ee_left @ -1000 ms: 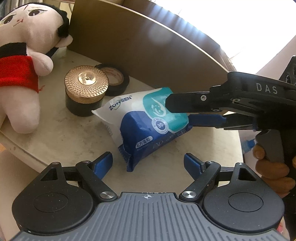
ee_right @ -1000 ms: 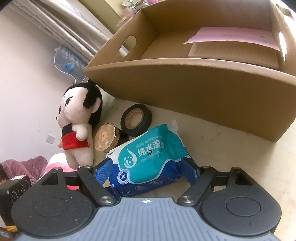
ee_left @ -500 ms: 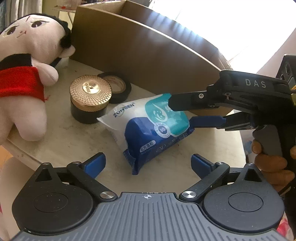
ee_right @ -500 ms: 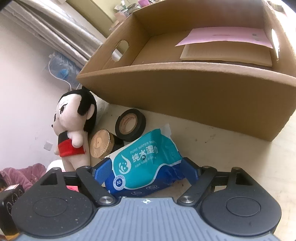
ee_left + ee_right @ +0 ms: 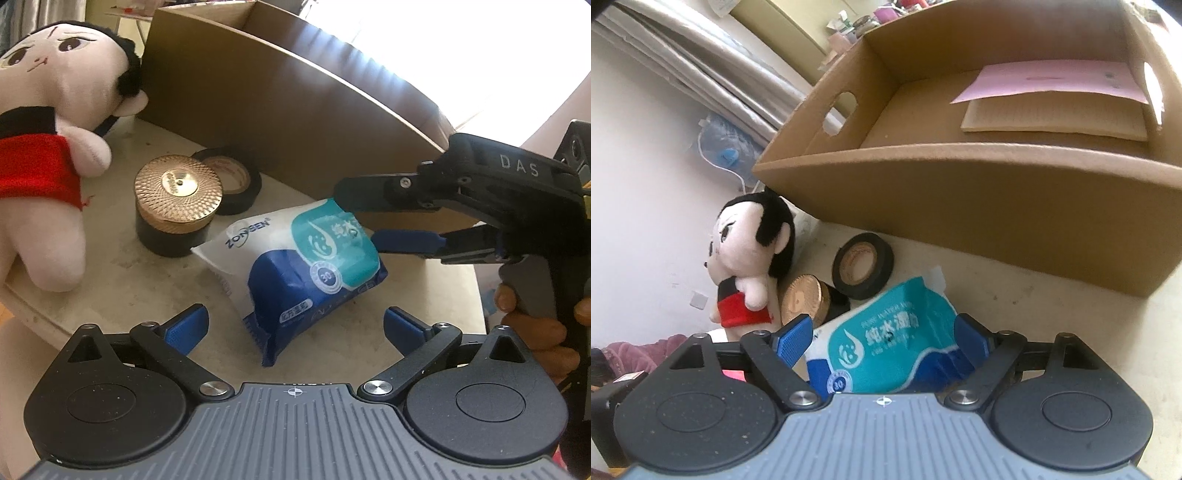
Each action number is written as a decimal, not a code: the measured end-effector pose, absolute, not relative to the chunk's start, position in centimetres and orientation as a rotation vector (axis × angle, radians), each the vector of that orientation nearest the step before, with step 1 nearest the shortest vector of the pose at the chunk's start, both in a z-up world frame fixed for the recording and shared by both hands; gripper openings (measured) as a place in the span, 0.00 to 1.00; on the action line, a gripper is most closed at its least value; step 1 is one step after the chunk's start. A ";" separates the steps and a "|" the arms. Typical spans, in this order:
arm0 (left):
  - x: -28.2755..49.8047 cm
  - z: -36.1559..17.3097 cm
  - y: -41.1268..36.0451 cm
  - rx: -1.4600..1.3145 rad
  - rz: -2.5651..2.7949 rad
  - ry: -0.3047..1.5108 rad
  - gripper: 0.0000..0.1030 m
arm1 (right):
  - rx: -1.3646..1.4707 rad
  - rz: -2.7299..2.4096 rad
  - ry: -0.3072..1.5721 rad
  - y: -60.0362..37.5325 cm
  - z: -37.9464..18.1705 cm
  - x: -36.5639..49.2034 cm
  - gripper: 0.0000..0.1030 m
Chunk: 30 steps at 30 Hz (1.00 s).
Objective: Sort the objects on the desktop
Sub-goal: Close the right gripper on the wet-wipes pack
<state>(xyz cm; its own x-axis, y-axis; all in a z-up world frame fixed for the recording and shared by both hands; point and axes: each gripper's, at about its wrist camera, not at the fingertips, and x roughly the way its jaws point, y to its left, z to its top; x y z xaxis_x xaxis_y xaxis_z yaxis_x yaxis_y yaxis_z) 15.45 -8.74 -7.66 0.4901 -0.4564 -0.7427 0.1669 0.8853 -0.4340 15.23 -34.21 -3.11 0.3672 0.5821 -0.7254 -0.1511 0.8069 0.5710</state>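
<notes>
So we're straddling the wipes pack (image 5: 886, 343) with the right gripper (image 5: 882, 338), jaws apart across its short side, cardboard box (image 5: 979, 192) just behind, left gripper (image 5: 293, 325) opening, nothing in it.

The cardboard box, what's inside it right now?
Inside the cardboard box, a pink sheet lies on a flat cardboard piece by the right wall. The front wall hides the near floor; none of the desk items shows inside.
</notes>
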 end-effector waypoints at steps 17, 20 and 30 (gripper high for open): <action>15.6 -7.5 -8.3 -0.310 -0.424 1.013 0.99 | 0.269 0.404 1.029 -32.9 -2.3 14.5 0.83; 15.6 -7.1 -8.0 -0.298 -0.432 1.012 0.99 | 0.305 0.432 1.068 -32.8 -3.0 14.9 0.83; 15.4 -7.1 -8.2 -0.263 -0.460 1.002 0.98 | 0.383 0.412 1.090 -33.8 -3.9 15.4 0.84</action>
